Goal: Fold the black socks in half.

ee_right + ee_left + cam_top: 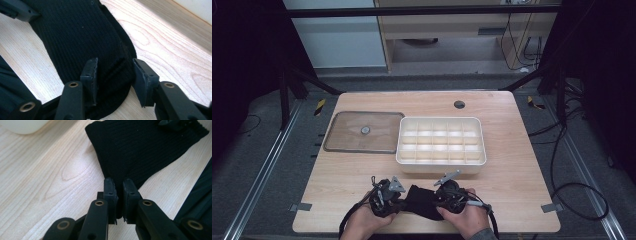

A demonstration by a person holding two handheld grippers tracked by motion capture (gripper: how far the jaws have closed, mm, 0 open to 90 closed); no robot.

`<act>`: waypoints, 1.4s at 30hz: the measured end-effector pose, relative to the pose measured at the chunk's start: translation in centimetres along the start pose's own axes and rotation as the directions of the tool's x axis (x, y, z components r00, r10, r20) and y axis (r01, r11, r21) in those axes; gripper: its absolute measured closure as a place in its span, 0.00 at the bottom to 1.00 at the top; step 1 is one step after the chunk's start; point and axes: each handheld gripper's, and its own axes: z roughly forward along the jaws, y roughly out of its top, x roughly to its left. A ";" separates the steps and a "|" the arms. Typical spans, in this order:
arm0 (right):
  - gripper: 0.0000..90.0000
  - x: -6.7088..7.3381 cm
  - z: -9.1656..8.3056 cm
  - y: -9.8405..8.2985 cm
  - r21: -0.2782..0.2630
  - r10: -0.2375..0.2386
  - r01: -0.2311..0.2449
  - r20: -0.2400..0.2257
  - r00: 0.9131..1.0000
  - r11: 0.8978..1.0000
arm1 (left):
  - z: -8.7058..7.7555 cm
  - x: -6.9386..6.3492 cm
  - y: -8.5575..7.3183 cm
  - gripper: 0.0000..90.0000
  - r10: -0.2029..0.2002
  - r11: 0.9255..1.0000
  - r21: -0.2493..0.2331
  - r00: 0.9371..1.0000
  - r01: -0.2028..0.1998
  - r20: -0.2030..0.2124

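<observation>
Black knitted sock (419,199) is laid flat on the wooden table (512,150), at the near edge, just in front of the white compartment tray (441,141). It is held at both ends, most likely so it can be stretched or folded before going into a tray cell.

Left gripper (119,188): jaws clamped tight on one edge of the sock, fabric pinched between the pads with almost no gap. That end is anchored, judged to keep the sock from sliding while the other end is handled.

Right gripper (114,75): jaws straddle the rounded end of the sock, the knit bunched between them. One pad is touching the fabric, while the other pad (145,77) is seen slightly off it — so not yet a firm grip; jaws counted as open around the sock.

In the high view the two grippers — left gripper (398,197), right gripper (438,196) — are set either side of the sock, close in front of the tray and pointed at each other.

Clear lid (364,132) with a centre knob is parked flat just left of the tray, so the empty compartments are left open for loading.
</observation>
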 end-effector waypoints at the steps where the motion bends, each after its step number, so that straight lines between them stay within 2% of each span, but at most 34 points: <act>1: 0.66 0.0 0.0 0.0 0.000 -0.001 0.001 0.000 1.000 1.000 | -0.1 0.0 0.0 0.92 -0.002 1.000 -0.004 1.000 0.002 0.003; 5: 0.68 0.0 0.1 0.1 0.004 0.003 -0.003 -0.007 1.000 1.000 | -0.2 0.0 0.1 0.93 -0.001 1.000 -0.006 1.000 0.001 0.006; 15: 0.69 -0.1 0.1 -0.3 -0.026 0.022 -0.022 -0.015 1.000 0.999 | -0.6 0.0 0.5 0.93 0.012 1.000 -0.014 1.000 -0.012 0.000; 18: 0.69 -0.1 0.1 -0.4 -0.029 0.017 -0.017 -0.013 1.000 0.999 | -0.8 0.1 0.4 0.93 0.005 1.000 -0.022 1.000 -0.004 0.013; 24: 0.69 0.1 0.0 -0.5 -0.034 0.011 -0.011 -0.003 1.000 0.999 | -0.8 -0.2 0.4 0.93 0.005 1.000 -0.025 1.000 -0.005 0.000; 32: 0.69 -0.1 0.2 -0.2 -0.032 0.011 -0.011 -0.009 1.000 0.999 | -1.3 0.2 0.7 0.93 0.003 0.999 -0.033 1.000 -0.003 0.009; 42: 0.69 -0.2 0.4 0.0 -0.044 0.046 -0.048 -0.027 0.999 0.998 | -2.1 -0.1 1.0 0.93 0.018 0.999 -0.042 1.000 -0.018 0.008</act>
